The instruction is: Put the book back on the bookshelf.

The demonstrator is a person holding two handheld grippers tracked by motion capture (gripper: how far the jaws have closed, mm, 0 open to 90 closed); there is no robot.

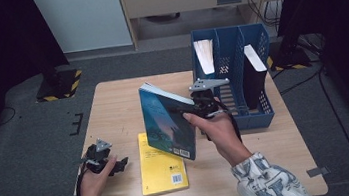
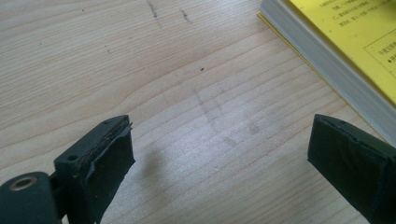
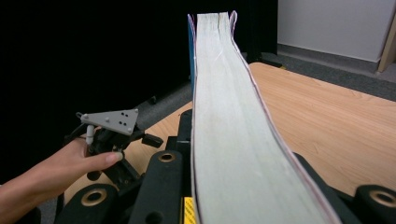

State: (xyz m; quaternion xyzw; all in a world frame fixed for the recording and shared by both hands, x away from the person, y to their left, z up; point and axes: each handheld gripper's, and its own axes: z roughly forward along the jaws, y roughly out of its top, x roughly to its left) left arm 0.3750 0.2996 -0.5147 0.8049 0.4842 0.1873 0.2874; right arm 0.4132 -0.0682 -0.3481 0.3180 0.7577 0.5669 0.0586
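Firmly, a blue book [image 1: 168,124] is clamped upright between the jaws of the right gripper [image 1: 202,105] above the table [image 1: 113,110], near the blue file rack [image 1: 232,70]. Jaws spread wide, the left gripper [image 1: 102,160] is held low beside a yellow book [image 1: 161,167] lying flat.

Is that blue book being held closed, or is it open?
Closed. The right gripper clamps the blue book on edge; its page block sits pressed between both covers.

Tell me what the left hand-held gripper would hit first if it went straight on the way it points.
Probably the bare wooden table: the left hand-held gripper points down at it, jaws open. The yellow book lies off to one side.
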